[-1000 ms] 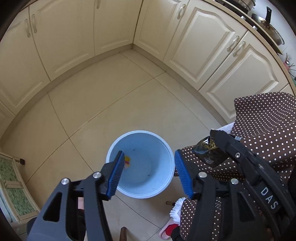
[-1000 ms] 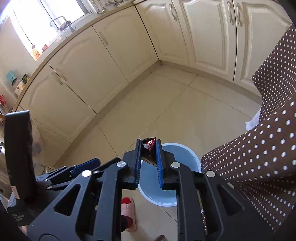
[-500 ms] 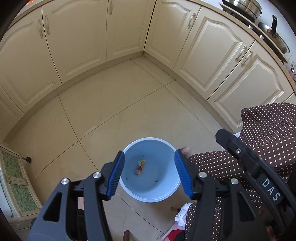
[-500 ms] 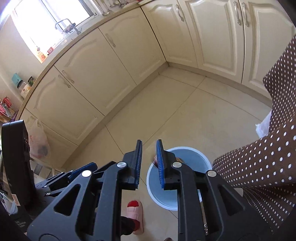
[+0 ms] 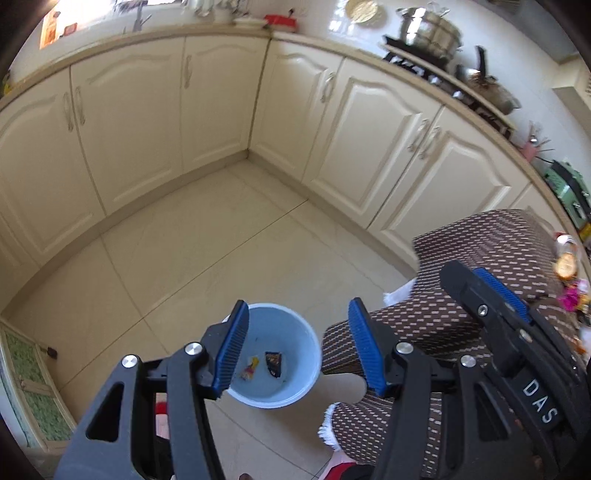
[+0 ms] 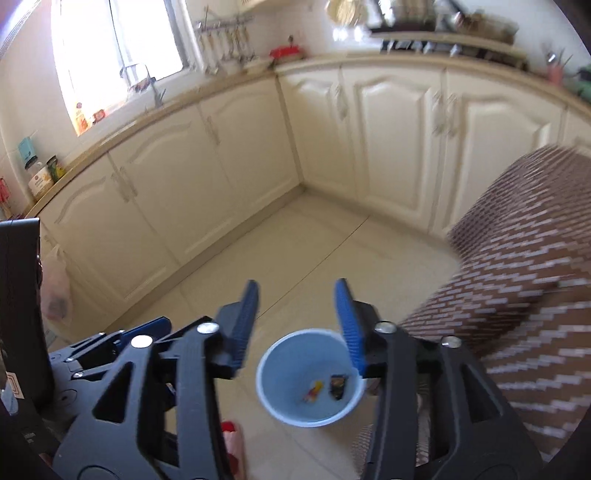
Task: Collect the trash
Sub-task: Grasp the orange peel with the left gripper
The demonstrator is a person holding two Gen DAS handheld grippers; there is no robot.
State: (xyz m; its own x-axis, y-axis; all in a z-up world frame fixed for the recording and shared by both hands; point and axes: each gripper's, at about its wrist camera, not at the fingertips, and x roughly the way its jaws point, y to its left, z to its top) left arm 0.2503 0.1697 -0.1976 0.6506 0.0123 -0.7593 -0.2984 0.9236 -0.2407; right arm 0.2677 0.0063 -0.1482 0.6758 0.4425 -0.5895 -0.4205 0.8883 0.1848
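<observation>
A pale blue bin stands on the tiled floor below both grippers. Two pieces of trash lie on its bottom: a dark wrapper and a small yellow and red wrapper. My left gripper hangs open above the bin with nothing between its blue pads. My right gripper, also seen in the left wrist view, is above the bin too; its jaws are opening and the gap between them is empty.
Cream cabinets line two walls and meet in a corner. A brown cloth with white dots hangs at the right, close to the bin. Pots stand on the counter. A foot in a red slipper is by the bin.
The right gripper let go of the dark wrapper, which now lies in the bin, and its jaws spread apart. Both grippers rose away from the bin and tilted up.
</observation>
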